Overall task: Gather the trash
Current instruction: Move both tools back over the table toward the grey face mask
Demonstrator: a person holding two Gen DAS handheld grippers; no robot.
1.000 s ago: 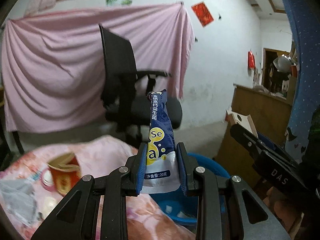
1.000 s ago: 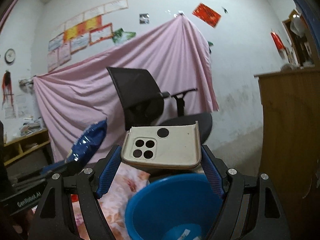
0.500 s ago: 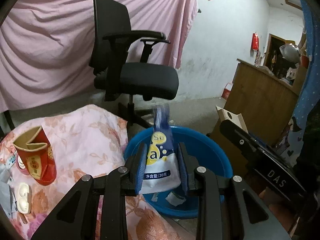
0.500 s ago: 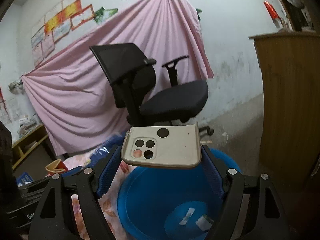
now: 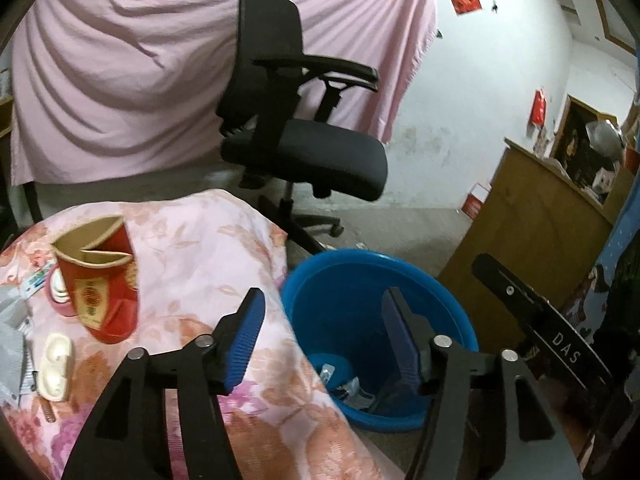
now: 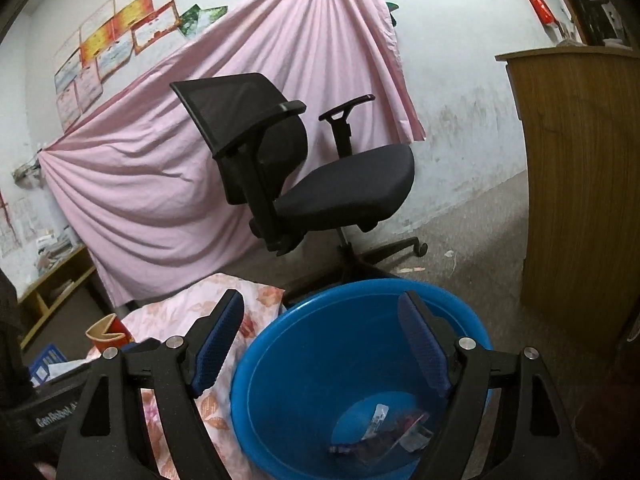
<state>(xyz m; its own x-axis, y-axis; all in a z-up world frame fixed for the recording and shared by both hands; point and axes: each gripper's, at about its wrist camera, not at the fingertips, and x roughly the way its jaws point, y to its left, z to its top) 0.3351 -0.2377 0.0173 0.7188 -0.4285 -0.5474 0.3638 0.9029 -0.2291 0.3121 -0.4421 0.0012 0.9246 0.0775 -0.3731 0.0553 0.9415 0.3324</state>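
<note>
A blue plastic bin (image 5: 440, 292) stands on the floor beside the floral-clothed table; it also shows in the right wrist view (image 6: 360, 296). Wrappers and scraps (image 5: 352, 388) lie at its bottom, also seen in the right wrist view (image 6: 396, 432). My left gripper (image 5: 324, 340) is open and empty above the bin's left rim. My right gripper (image 6: 320, 344) is open and empty over the bin. A crushed red paper cup (image 5: 98, 280) and a white earbud case (image 5: 56, 364) lie on the table.
A black office chair (image 5: 300, 132) stands behind the bin before a pink sheet (image 5: 120, 80). A wooden cabinet (image 5: 532, 224) stands right of the bin. The table's floral cloth (image 5: 200, 256) reaches the bin's left rim.
Both grippers tilted down over the bin and opened. The blue sachet left my left gripper and the beige phone case left my right gripper.
</note>
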